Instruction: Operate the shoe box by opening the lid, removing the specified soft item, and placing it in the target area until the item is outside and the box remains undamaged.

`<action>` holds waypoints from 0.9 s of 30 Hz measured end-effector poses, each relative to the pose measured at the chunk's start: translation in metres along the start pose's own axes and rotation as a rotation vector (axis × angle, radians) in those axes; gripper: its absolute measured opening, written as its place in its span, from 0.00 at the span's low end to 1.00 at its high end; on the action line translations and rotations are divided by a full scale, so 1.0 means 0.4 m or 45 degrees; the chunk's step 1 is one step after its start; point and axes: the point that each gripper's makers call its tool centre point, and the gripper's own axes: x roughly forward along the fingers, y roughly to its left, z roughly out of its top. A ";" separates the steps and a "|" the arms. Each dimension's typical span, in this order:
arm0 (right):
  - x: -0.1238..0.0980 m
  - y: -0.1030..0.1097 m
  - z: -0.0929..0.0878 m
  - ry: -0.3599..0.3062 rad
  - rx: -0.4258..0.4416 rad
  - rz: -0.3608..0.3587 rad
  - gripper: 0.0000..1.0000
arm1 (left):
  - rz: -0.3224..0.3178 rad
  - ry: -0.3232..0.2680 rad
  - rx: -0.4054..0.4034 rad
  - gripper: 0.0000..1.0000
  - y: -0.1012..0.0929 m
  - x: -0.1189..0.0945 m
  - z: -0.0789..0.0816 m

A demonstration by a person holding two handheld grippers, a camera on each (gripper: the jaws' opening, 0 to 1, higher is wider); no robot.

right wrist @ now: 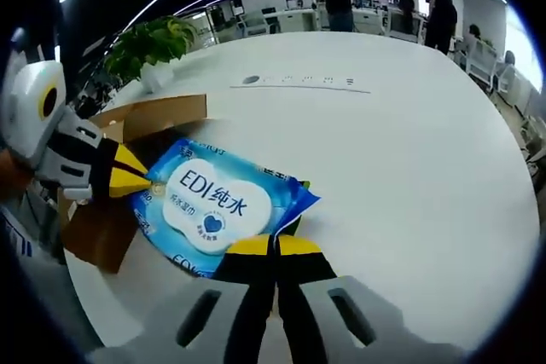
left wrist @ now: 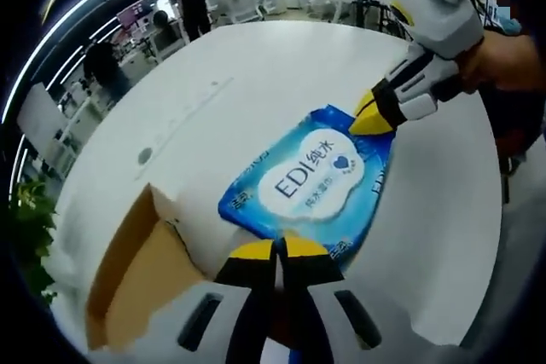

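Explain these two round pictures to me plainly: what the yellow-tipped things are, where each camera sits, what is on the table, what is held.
A person holds two hand-held grippers; a camera rides on each, looking along its jaws. In the left gripper view, the left gripper is shut on one edge of a blue wet wipes pack, and the right gripper pinches the opposite edge. The right gripper view shows the same from the other side. The pack lies over a white table, beside an open cardboard box.
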 end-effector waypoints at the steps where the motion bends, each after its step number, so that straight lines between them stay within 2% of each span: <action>1: 0.001 0.000 -0.002 0.003 -0.006 -0.006 0.00 | 0.000 -0.002 0.010 0.00 -0.001 -0.001 -0.001; 7: 0.001 -0.002 -0.006 0.014 -0.045 -0.031 0.00 | -0.007 -0.011 0.073 0.03 -0.002 -0.021 -0.002; 10: 0.001 -0.004 -0.006 0.013 -0.046 -0.035 0.00 | -0.025 -0.035 0.069 0.07 -0.001 -0.036 0.004; 19: 0.007 -0.009 -0.001 0.017 -0.067 -0.041 0.00 | -0.066 -0.108 -0.029 0.08 0.000 -0.096 0.010; 27: 0.018 -0.017 0.010 0.028 -0.098 -0.036 0.00 | -0.046 -0.157 -0.124 0.09 0.030 -0.158 -0.018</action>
